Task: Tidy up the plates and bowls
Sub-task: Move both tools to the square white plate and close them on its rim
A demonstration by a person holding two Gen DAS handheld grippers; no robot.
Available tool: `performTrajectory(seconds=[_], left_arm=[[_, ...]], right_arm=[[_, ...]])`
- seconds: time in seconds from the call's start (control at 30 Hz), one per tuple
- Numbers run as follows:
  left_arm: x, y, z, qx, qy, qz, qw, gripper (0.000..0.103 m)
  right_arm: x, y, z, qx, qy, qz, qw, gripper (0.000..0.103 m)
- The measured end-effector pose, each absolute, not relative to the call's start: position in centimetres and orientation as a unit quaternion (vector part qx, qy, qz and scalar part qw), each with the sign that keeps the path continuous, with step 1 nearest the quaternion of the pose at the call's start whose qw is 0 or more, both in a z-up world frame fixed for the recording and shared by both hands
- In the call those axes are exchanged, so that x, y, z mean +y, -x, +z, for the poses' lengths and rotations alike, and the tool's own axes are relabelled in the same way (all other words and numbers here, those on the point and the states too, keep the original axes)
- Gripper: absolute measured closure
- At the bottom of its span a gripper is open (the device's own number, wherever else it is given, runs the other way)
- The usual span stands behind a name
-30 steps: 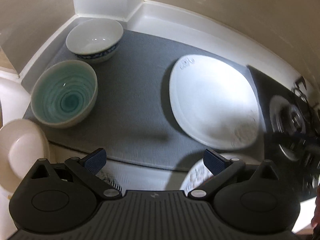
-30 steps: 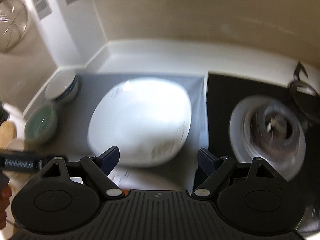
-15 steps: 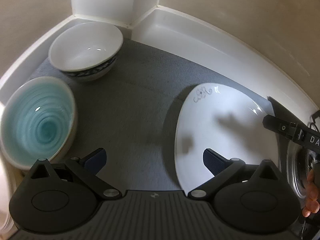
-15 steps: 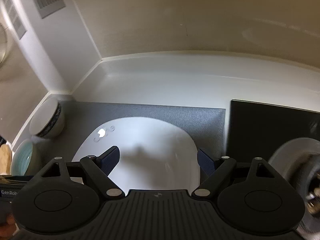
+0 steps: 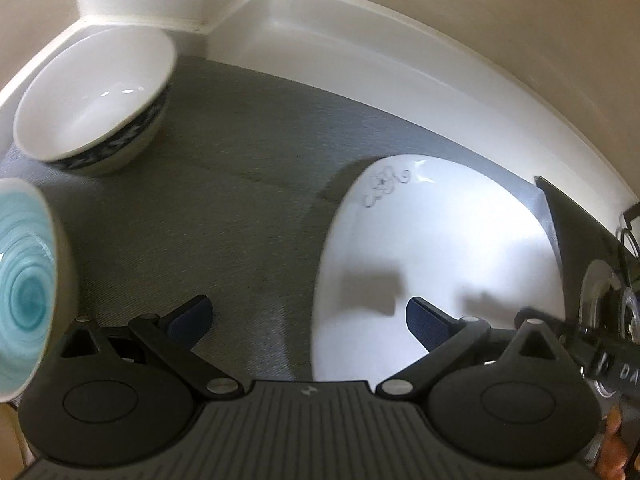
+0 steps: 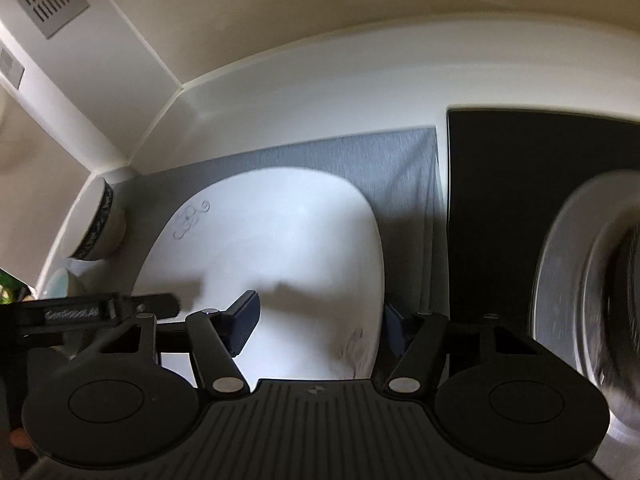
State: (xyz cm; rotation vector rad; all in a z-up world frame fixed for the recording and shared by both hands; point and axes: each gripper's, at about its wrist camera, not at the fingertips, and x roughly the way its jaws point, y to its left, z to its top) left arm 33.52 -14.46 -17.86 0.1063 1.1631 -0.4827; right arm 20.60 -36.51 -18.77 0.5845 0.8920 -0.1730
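A white rounded-square plate [image 5: 440, 248] with a small floral print lies on the grey mat [image 5: 240, 184]. My left gripper [image 5: 308, 316] is open low over the plate's left rim, one finger above the plate and the other above the mat. In the right wrist view, my right gripper [image 6: 320, 320] straddles the right rim of the plate [image 6: 280, 240]. Its jaws are closing, with the rim between them and the pads not visibly pressing. A white bowl with a blue pattern [image 5: 96, 96] and a teal bowl [image 5: 24, 292] stand on the mat at the left.
A black cooktop [image 6: 500, 160] with a metal burner [image 6: 580, 280] borders the mat on the right. The white counter's raised back edge [image 5: 360, 40] and the wall corner close in behind. A hand [image 5: 612, 452] shows at the lower right.
Both grippers have come down and closer to the white plate. The right jaws have narrowed around the plate's right rim. The left jaws stay as wide as before.
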Motion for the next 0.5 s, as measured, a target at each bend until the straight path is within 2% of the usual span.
performTrajectory(seconds=[0.17,0.2,0.23,0.27,0.3,0.33,0.4,0.47,0.5], left_arm=[[-15.1,-33.6,-17.9,0.541,-0.051,-0.232,0.807,0.000],[-15.1,-33.5,-17.9,0.541,-0.048,-0.237,0.806,0.001],[-15.1,-33.5,-17.8,0.539,-0.041,-0.247,0.804,0.003],[-14.9,-33.4,-17.5,0.537,-0.034,-0.256,0.803,0.016],[-15.2,-33.3,-17.2,0.535,-0.032,-0.268,0.801,0.039],[-15.4,-33.1,-17.0,0.538,-0.036,-0.270,0.798,0.040],[-15.4,-32.9,-16.9,0.536,-0.046,-0.252,0.804,0.056],[-15.0,-32.9,-16.8,0.538,-0.047,-0.252,0.803,0.063],[-14.7,-33.0,-16.8,0.544,-0.041,-0.255,0.798,0.063]], right_arm=[[-35.7,-20.1,-19.5,0.423,-0.270,-0.080,0.862,0.035],[-35.6,-20.1,-19.4,0.421,-0.267,-0.083,0.863,0.037],[-35.5,-20.2,-19.4,0.421,-0.262,-0.089,0.864,0.046],[-35.4,-20.2,-19.3,0.424,-0.253,-0.103,0.864,0.056],[-35.5,-20.2,-19.3,0.427,-0.243,-0.118,0.863,0.078],[-35.8,-20.2,-19.2,0.426,-0.248,-0.117,0.862,0.079],[-36.1,-20.3,-19.2,0.432,-0.264,-0.121,0.854,0.080],[-35.9,-20.4,-19.0,0.435,-0.258,-0.124,0.853,0.080],[-35.9,-20.4,-18.8,0.436,-0.259,-0.126,0.853,0.080]])
